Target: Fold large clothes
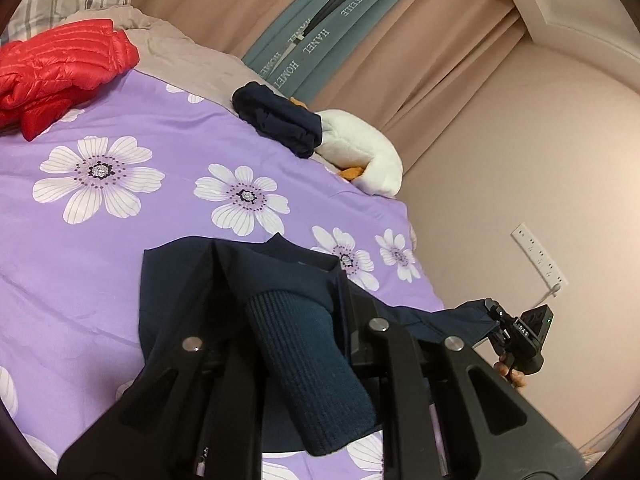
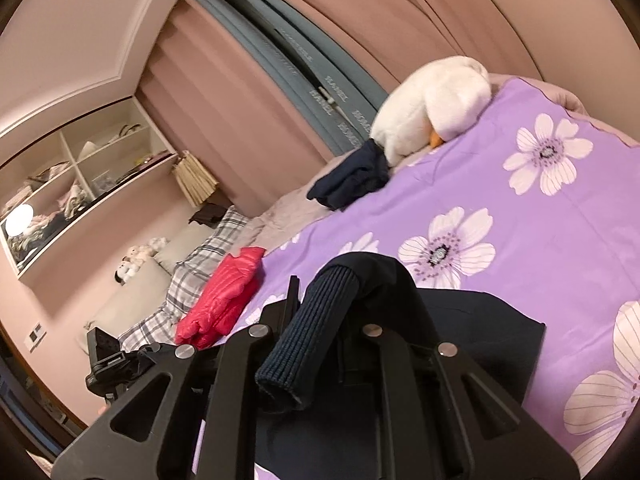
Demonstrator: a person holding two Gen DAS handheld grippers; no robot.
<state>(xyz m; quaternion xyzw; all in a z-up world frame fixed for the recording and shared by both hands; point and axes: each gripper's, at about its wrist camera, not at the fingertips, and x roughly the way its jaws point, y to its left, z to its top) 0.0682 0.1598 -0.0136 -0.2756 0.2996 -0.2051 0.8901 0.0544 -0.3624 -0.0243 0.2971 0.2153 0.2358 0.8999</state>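
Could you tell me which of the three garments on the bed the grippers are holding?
The navy jacket, pinched at its ribbed cuffs; the red jacket and the small dark bundle lie untouched.

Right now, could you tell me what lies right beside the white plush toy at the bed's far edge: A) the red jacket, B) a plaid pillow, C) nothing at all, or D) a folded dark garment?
D: a folded dark garment rests against the white plush toy, while the red jacket lies well away near the plaid pillow.
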